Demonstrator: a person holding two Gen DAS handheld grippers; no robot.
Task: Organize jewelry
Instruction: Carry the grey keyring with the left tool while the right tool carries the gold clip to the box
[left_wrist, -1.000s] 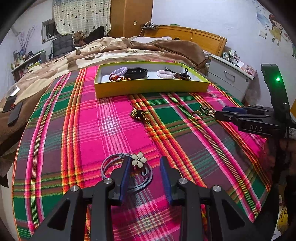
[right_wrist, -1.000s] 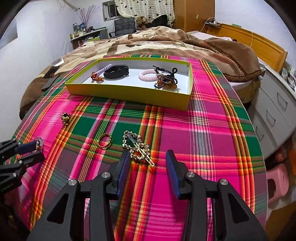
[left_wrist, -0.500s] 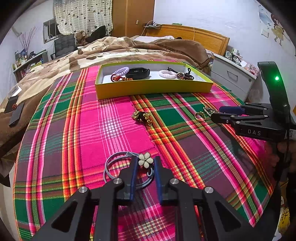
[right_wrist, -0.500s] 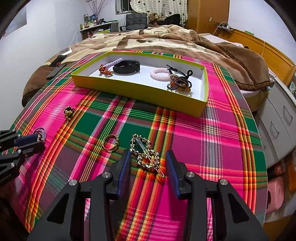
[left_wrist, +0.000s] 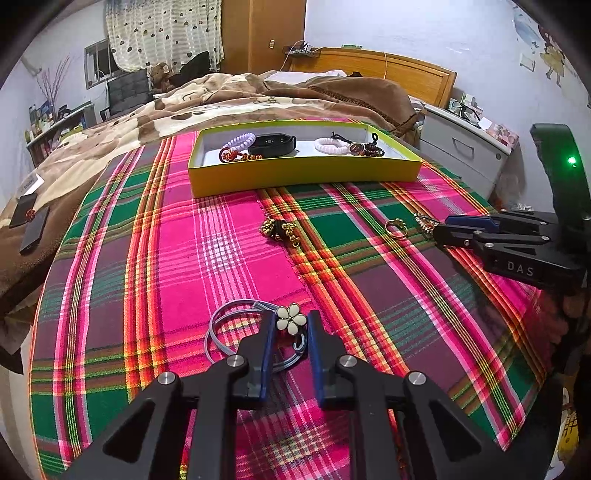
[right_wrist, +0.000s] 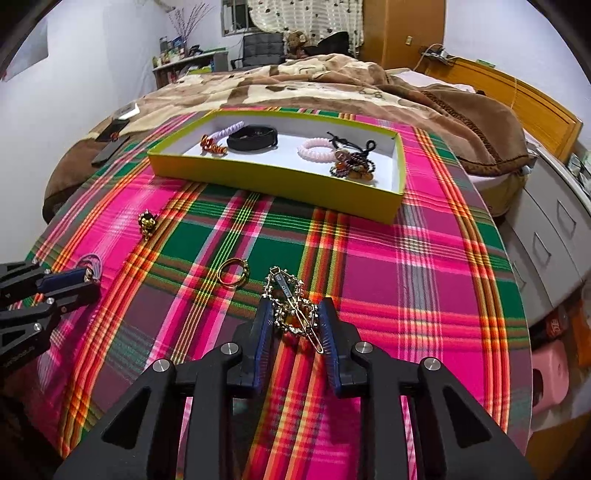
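A gold hair clip studded with small beads lies on the plaid cloth between the blue pads of the right gripper, whose jaws have just been closing and now flank the clip closely, touching its sides. To its left, just apart, sits a gold ring, and farther left a small gold charm rests alone on a pink stripe. On the other side of the cloth, the left gripper has narrowed its jaws onto a cream flower ornament fixed to a coil of grey-blue bangles; the pads press against the flower while the loops lie flat on the cloth beneath. Beyond both tools, toward the bed, stands a shallow yellow tray with a white floor, holding a lilac spiral hair tie, a black band, a pink spiral hair tie and a cluster of dark beaded bracelets. A brown blanket covers the bed behind the tray.
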